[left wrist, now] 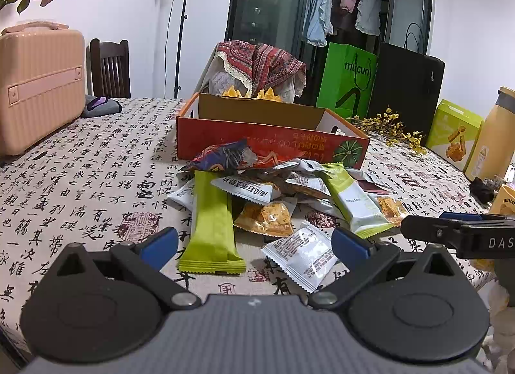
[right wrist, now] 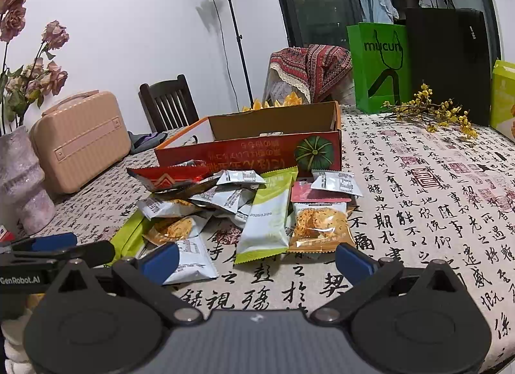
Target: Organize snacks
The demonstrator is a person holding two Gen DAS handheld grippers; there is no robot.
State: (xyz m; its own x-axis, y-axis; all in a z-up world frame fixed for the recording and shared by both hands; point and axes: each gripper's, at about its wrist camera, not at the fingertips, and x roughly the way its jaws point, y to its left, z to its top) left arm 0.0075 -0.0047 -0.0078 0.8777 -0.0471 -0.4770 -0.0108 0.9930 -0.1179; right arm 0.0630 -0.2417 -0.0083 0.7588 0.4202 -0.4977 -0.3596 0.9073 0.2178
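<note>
A pile of snack packets [left wrist: 273, 193] lies on the calligraphy tablecloth in front of an open orange cardboard box [left wrist: 270, 135]. A green bar [left wrist: 212, 229] and a white packet [left wrist: 302, 254] lie nearest my left gripper [left wrist: 254, 245], which is open and empty just short of them. In the right wrist view the pile [right wrist: 244, 206] sits before the box [right wrist: 257, 148]. My right gripper [right wrist: 257, 259] is open and empty, near a green-white bar [right wrist: 267, 222] and a cracker packet [right wrist: 318, 222]. The right gripper also shows at the right edge of the left wrist view [left wrist: 457, 232].
A pink case [left wrist: 38, 84] stands at the left. A green bag [left wrist: 347, 81], a black bag [left wrist: 408, 84], yellow flowers [left wrist: 389, 126], a green snack box [left wrist: 457, 135] and a yellow flask [left wrist: 495, 135] stand at the right. A vase [right wrist: 22, 180] stands left of the right gripper.
</note>
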